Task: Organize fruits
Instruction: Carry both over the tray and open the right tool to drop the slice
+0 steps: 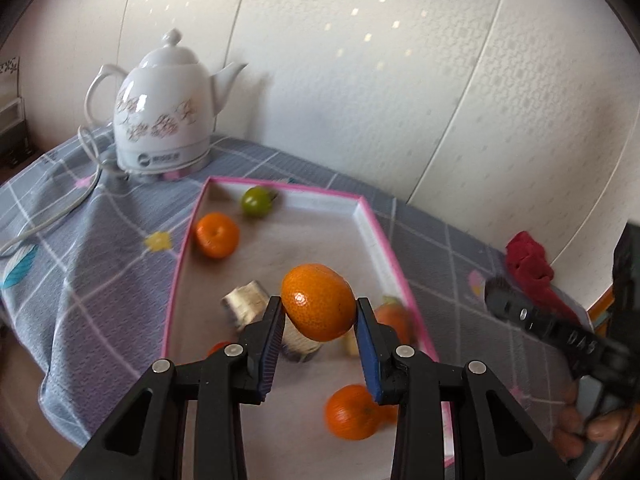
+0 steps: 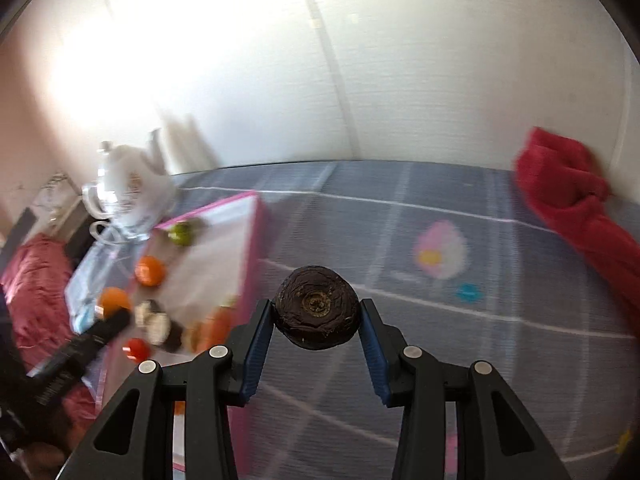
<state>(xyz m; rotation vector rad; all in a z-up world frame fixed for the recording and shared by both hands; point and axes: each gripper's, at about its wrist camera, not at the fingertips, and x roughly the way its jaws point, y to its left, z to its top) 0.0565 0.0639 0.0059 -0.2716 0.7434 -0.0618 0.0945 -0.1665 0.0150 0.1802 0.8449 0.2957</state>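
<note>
My left gripper (image 1: 318,308) is shut on an orange mandarin (image 1: 318,302) and holds it above the pink-rimmed tray (image 1: 384,240). In the tray lie another mandarin (image 1: 217,235), a green fruit (image 1: 258,200), a third mandarin (image 1: 352,412) near me, and blurred pieces under the fingers. My right gripper (image 2: 317,316) is shut on a dark brown, wrinkled round fruit (image 2: 317,312) and holds it above the grey checked cloth, just right of the tray (image 2: 252,240). The left gripper shows in the right wrist view (image 2: 108,320), still gripping its mandarin (image 2: 114,300).
A white floral teapot (image 1: 164,108) with a cord stands behind the tray at the back left. A red cloth (image 1: 528,264) (image 2: 580,216) lies at the back right by the wall. The grey checked tablecloth (image 2: 440,320) covers the table; its left edge drops off.
</note>
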